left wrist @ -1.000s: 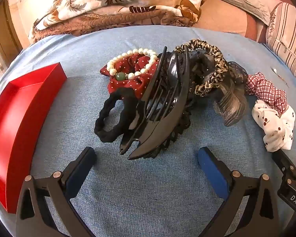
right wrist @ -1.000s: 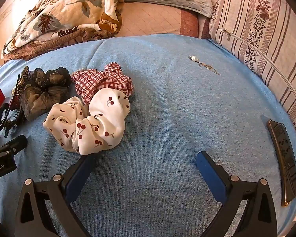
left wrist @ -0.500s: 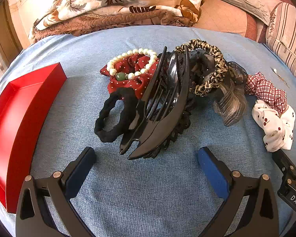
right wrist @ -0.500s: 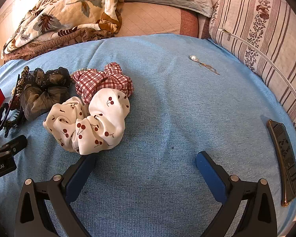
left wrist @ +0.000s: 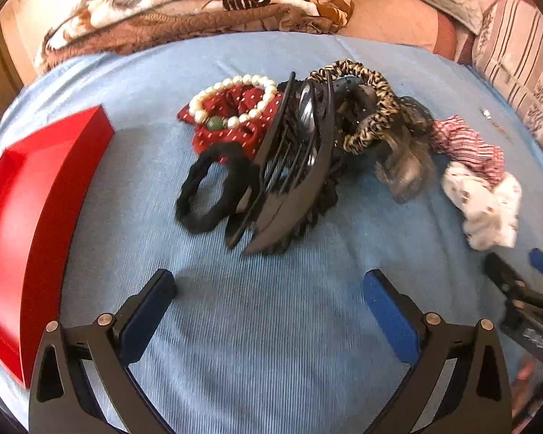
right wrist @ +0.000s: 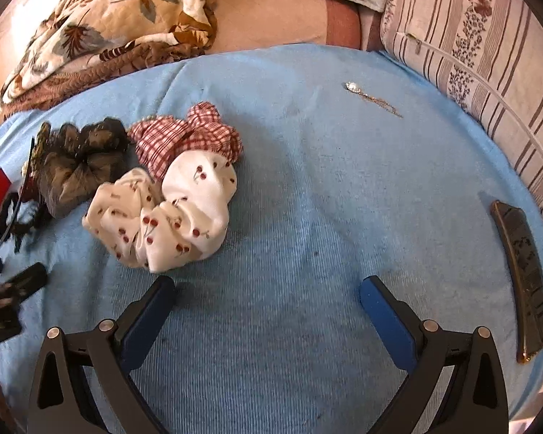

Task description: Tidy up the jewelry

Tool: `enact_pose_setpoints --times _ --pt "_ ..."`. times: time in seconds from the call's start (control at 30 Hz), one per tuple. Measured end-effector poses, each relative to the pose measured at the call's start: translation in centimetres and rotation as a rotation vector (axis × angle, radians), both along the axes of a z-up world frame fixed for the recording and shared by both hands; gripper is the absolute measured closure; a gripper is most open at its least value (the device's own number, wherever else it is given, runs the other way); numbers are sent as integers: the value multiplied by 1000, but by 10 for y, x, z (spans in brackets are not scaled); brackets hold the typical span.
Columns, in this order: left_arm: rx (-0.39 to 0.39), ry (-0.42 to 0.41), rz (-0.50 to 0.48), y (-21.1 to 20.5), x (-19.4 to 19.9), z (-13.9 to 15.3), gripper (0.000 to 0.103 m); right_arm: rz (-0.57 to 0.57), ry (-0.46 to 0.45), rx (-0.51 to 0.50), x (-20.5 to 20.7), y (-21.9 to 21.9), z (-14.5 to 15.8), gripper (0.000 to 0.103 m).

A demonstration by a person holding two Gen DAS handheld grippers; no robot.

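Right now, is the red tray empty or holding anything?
Empty as far as visible: the red tray shows only bare red floor; its left part is cropped.

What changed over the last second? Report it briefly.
The left tongs and right tongs both shifted slightly: each view's scene slid a little up the picture, and the left view is blurred. Nothing was taken hold of or let go; both are open and empty. The large black plastic claw clip, white cherry-print fabric scrunchie and red rectangular tray lie unmoved.

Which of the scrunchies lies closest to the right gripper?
The white scrunchie with red cherries lies just ahead of the open right gripper, by its left finger. The red checked one and the dark sheer one lie farther off.
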State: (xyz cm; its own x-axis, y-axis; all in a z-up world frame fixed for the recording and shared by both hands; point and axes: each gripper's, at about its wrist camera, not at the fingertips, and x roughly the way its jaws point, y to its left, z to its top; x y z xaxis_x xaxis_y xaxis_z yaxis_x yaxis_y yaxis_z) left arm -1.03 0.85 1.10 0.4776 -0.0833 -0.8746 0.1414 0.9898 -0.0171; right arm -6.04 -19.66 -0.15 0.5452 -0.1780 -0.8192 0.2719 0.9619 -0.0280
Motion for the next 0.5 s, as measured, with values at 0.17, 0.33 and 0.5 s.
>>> enact_pose_setpoints --times 0.17,0.33,0.5 --pt "-59 -68 54 27 -36 33 0 3 -15 8 -15 5 12 1" --pt "-66 -181 79 42 -70 73 0 -2 -118 -16 -45 16 43 2" --pt "-66 -296 83 52 -107 115 0 -1 -222 -47 -76 28 84 1"
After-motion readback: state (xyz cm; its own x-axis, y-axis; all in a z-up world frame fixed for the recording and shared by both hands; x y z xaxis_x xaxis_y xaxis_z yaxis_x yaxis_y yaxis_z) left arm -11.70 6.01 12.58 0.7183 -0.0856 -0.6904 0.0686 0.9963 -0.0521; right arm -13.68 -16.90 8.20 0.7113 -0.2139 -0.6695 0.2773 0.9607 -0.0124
